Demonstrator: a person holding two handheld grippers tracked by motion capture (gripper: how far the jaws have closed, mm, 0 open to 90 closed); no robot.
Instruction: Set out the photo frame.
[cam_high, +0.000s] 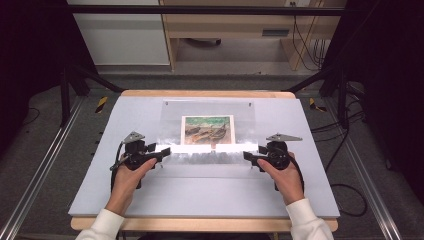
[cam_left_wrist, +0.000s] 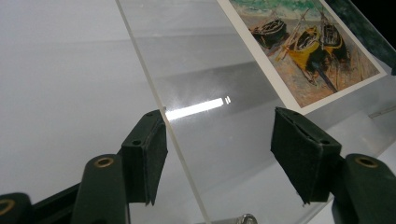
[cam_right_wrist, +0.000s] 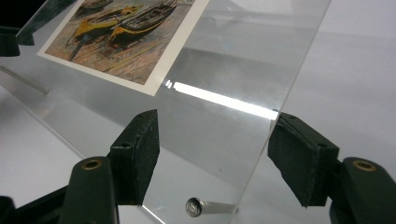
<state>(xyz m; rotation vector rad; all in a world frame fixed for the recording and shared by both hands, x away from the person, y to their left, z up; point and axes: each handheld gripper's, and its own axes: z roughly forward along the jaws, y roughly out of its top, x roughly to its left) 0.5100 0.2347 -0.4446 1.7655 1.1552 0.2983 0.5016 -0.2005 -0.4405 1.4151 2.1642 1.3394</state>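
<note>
High view: on a pale board (cam_high: 125, 120), lying toward its far edge and midway between its sides, a clear sheet (cam_high: 172, 125) with a print (cam_high: 208, 130) of boats at its centre. At the sheet's near left corner, left gripper (cam_high: 167, 151), held in the left hand (cam_high: 127, 175); at the near right corner, right gripper (cam_high: 246, 156), held in the right hand (cam_high: 285, 177). Both pointing inward along the sheet's near edge, well apart from each other.

Left gripper view: left gripper (cam_left_wrist: 218, 113) with jaws spread, pressing on nothing. Between them the sheet (cam_left_wrist: 210, 70) seen face-on, its side edge running past the left pad; touching or not, cannot tell. Print (cam_left_wrist: 308, 51) beyond, up at the right. Low down, a metal peg (cam_left_wrist: 246, 219) at the sheet's corner.

Right gripper view: right gripper (cam_right_wrist: 215, 116) likewise spread and clamping nothing. Sheet (cam_right_wrist: 233, 70) between the pads, its side edge just by the right one. Print (cam_right_wrist: 126, 32) up at the left; another peg (cam_right_wrist: 196, 206) near the bottom.
</note>
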